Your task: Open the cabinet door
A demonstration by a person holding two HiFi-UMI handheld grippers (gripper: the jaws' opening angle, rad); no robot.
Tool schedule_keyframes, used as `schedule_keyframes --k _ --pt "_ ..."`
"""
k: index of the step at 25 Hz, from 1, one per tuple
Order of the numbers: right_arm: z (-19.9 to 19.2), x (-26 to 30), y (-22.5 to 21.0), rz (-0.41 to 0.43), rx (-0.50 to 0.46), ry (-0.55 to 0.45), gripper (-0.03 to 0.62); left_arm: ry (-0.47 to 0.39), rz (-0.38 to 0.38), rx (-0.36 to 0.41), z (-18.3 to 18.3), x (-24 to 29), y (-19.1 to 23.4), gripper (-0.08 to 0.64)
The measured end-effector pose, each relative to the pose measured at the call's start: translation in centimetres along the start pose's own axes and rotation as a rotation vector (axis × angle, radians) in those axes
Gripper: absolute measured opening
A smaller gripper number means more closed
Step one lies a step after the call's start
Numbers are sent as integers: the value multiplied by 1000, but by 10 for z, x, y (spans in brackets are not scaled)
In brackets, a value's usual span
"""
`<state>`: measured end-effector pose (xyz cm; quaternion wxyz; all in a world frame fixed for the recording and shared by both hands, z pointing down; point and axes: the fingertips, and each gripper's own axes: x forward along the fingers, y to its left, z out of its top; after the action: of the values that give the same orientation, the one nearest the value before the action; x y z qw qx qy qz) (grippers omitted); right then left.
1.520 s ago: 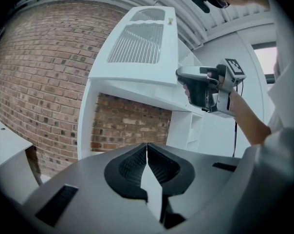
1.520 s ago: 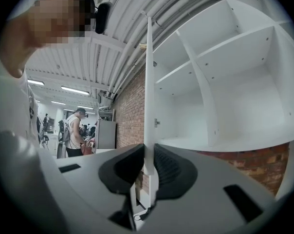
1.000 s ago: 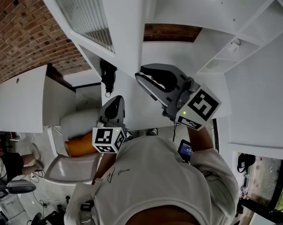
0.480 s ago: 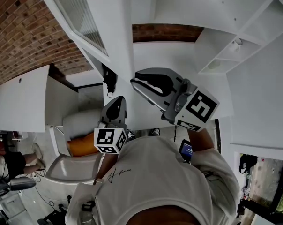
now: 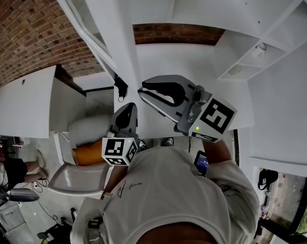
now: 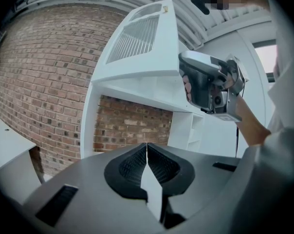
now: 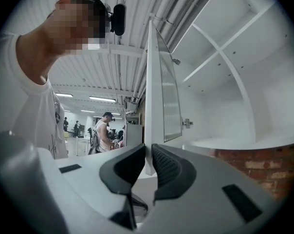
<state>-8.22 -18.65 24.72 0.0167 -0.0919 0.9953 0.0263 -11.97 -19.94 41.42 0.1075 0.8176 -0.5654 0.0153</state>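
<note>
**Cabinet door** (image 5: 112, 32): white frame around a ribbed glass panel (image 5: 85, 6). It stands swung out from the cabinet (image 5: 255, 39). In the right gripper view the door (image 7: 154, 96) shows nearly edge-on and upright.

**Right hand-held gripper** (image 5: 142, 91): clenched on the door's lower edge. In its own view (image 7: 148, 155) the thin white edge runs straight down between the two black pads, which sit close against either face. Its marker cube (image 5: 217, 116) lies on the near side, away from the door. The left gripper view shows this gripper (image 6: 210, 87) to the right of the door (image 6: 152, 48).

**Left hand-held gripper** (image 5: 127, 107): below the door and just left of the right one, apart from the door. In its own view (image 6: 147, 147) its jaws are pressed together with nothing between them. Its marker cube (image 5: 118, 151) sits at the near end.

**Cabinet interior**: open white shelves to the right of the door, with a metal hinge (image 7: 187, 123) on the inner wall behind it.

**Brick wall** (image 5: 21, 29): left of and behind the door.

**Person**: white shirt (image 5: 169, 197) below the door in the head view.

**Background**: several people (image 7: 105, 130) stand well beyond the door, to its left in the right gripper view.
</note>
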Motion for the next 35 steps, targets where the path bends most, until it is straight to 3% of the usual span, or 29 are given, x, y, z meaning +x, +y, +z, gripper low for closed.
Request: schedule_keyframes --k 12,35 --pt "1 18 24 105 -11 -2 54 -18 47 -8 2 -18 8 17" --pt "1 33 42 198 -8 -27 49 -42 165 -41 -1 -42 14 17"
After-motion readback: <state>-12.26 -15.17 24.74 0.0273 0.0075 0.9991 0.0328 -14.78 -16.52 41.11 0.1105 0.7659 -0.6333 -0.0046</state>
